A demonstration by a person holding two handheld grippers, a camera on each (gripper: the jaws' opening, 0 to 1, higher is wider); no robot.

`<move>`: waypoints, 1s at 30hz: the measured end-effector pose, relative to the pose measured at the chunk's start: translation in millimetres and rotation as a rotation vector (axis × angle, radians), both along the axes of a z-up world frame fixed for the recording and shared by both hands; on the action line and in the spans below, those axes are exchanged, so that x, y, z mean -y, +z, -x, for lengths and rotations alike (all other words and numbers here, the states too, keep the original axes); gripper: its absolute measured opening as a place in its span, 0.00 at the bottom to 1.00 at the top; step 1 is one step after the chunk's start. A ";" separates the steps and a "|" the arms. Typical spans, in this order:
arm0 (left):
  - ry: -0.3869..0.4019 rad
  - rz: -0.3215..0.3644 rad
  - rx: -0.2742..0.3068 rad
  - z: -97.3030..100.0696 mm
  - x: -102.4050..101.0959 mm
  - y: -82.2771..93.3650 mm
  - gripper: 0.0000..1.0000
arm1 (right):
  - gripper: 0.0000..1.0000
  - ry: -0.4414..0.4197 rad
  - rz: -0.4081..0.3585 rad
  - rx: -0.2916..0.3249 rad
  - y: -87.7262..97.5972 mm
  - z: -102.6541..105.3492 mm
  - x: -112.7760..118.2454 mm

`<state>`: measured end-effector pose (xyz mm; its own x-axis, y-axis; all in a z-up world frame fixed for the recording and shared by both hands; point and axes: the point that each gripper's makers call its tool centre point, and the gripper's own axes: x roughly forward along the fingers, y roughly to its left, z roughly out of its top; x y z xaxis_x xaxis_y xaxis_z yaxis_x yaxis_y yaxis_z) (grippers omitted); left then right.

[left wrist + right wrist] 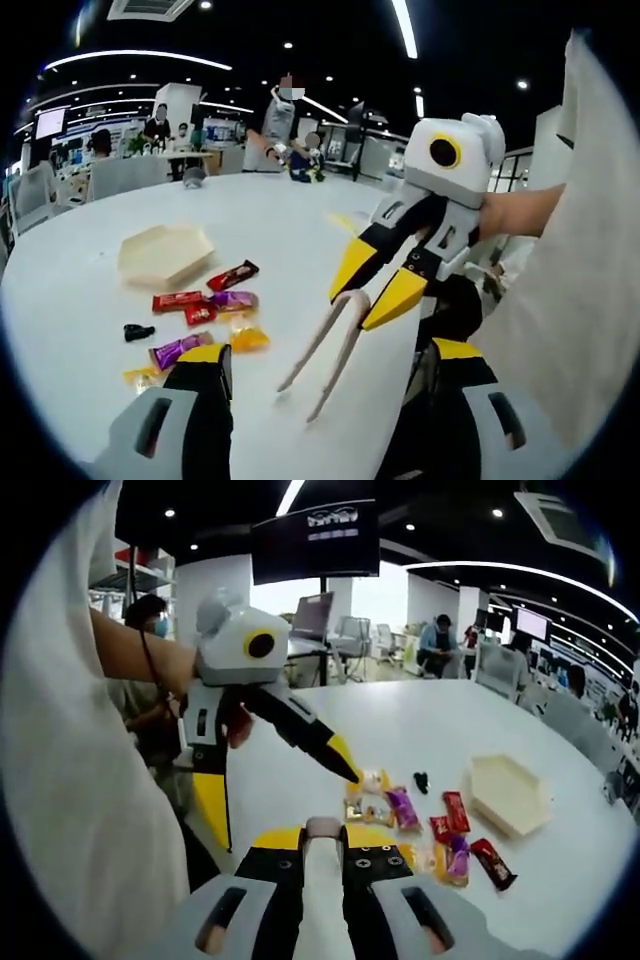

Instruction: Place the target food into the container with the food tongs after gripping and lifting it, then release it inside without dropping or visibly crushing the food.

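Observation:
Beige food tongs (318, 362) hang tips-down over the white table (280, 215), held by the handle in my right gripper (372, 295), which is shut on them. In the right gripper view the tongs' handle (322, 900) sits between that gripper's (322, 832) closed jaws. Several wrapped sweets and bars lie on the table: a red bar (178, 300), a dark red bar (233, 275), a purple sweet (235, 298) and a yellow one (248, 338). The beige hexagonal container (165, 250) (505, 795) stands just beyond them. My left gripper (330, 355) (285, 805) is open and empty.
A small black object (137, 331) lies left of the sweets. People stand and sit at desks beyond the table's far edge (285, 140). A person's sleeve and arm (560, 260) occupy the right side of the left gripper view.

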<state>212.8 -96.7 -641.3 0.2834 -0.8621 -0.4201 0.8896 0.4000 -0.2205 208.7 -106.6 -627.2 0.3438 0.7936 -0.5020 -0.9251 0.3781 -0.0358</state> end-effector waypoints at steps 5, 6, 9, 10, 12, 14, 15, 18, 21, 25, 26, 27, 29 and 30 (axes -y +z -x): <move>-0.007 -0.009 0.011 0.3 -1.5 0.2 0.74 | 0.12 0.017 0.002 0.005 5.1 2.7 -3.1; -0.010 -0.008 0.017 0.5 -1.8 1.3 0.73 | 0.12 0.018 0.000 0.006 6.4 2.5 -3.6; -0.013 -0.007 0.021 0.3 -2.7 2.2 0.72 | 0.12 0.023 -0.005 0.014 10.8 1.2 -5.8; -0.015 -0.009 0.024 -0.2 -3.1 2.1 0.72 | 0.12 0.023 -0.009 0.014 12.0 0.3 -6.3; -0.020 -0.017 0.028 0.0 -3.6 2.1 0.71 | 0.12 0.021 -0.010 0.015 12.7 -0.7 -6.5; -0.024 -0.020 0.032 0.0 -3.7 2.5 0.71 | 0.12 0.022 -0.011 0.017 14.0 -1.2 -7.0; -0.026 -0.018 0.036 -0.2 -3.4 3.3 0.71 | 0.12 0.025 -0.011 0.020 15.2 -1.2 -7.4; -0.024 -0.013 0.037 -1.2 -2.9 3.9 0.71 | 0.12 0.032 -0.009 0.023 17.4 -0.1 -8.5; -0.025 -0.013 0.037 -1.2 -2.5 3.9 0.71 | 0.12 0.038 -0.009 0.023 19.3 0.5 -10.0; -0.030 -0.013 0.038 -0.4 -2.3 4.4 0.71 | 0.12 0.037 -0.013 0.024 24.5 0.7 -12.4; -0.031 -0.013 0.041 -0.4 -2.5 4.6 0.71 | 0.12 0.038 -0.018 0.025 27.1 1.3 -13.5; -0.033 -0.012 0.042 -0.3 -2.5 4.9 0.70 | 0.12 0.039 -0.018 0.027 28.2 1.6 -14.2; -0.036 -0.003 0.045 -0.3 -2.0 6.6 0.68 | 0.12 0.050 -0.018 0.033 31.9 3.1 -16.4; -0.037 -0.001 0.046 -0.4 -1.9 7.2 0.68 | 0.12 0.055 -0.015 0.036 33.2 3.6 -17.3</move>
<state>213.2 -94.8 -634.0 0.2706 -0.8720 -0.4080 0.9130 0.3668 -0.1785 205.1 -89.3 -594.0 0.3171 0.8192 -0.4779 -0.9426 0.3277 -0.0637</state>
